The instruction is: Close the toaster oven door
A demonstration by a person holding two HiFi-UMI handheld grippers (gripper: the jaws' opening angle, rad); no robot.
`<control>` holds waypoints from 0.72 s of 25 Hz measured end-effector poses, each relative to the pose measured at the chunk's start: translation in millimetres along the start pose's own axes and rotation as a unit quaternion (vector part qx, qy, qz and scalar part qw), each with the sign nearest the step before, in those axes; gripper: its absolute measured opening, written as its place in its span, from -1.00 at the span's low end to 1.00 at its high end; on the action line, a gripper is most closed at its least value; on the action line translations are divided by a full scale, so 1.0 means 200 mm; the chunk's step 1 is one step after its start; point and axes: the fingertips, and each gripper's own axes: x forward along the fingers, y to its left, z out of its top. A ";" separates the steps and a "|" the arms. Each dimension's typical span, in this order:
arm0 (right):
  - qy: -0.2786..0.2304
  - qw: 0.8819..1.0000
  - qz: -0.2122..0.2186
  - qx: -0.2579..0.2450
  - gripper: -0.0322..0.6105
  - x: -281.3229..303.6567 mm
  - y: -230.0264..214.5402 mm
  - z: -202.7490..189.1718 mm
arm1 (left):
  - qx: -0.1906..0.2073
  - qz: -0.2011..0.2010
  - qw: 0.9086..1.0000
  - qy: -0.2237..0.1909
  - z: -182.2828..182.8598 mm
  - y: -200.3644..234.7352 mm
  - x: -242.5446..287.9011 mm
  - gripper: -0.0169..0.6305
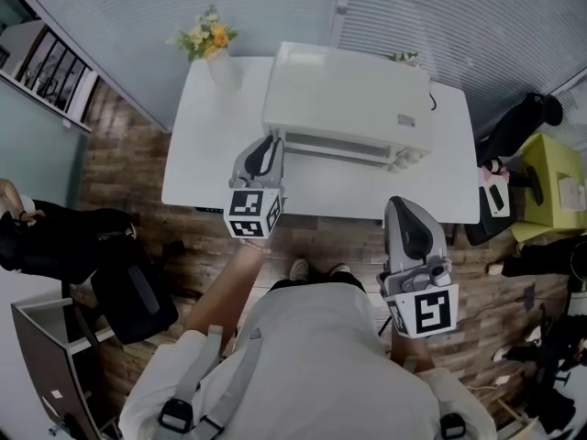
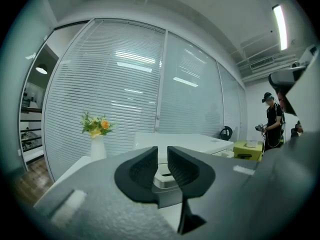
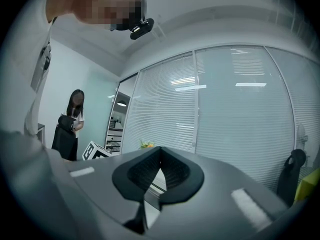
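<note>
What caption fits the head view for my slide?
Left gripper near a front corner of the toaster oven; right gripper nearer the person.

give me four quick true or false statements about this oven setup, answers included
1. A vase of flowers stands on the table, to the left of the toaster oven. True.
2. The right tongs are clamped on the oven. False: they are shut on nothing and held apart from the oven, nearer the person.
3. The left tongs are up by the oven's front left corner. True.
4. The oven is black. False: it is white, like the table.
</note>
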 end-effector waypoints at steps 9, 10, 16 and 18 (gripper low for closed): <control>-0.001 1.000 0.002 -0.004 -0.89 0.00 0.02 0.03 | 0.018 -0.018 0.999 -0.046 0.28 -0.10 -0.22 -0.77; -0.001 1.000 0.002 -0.004 -0.89 0.00 0.02 0.03 | 0.020 -0.022 0.998 -0.053 0.31 -0.12 -0.25 -0.77; 0.001 1.000 0.002 -0.008 -0.89 0.00 0.03 0.03 | 0.013 -0.048 0.995 -0.085 0.50 -0.24 -0.40 -0.77; 0.001 1.000 0.002 -0.010 -0.89 -0.01 0.03 0.03 | 0.015 -0.054 0.994 -0.096 0.57 -0.27 -0.45 -0.77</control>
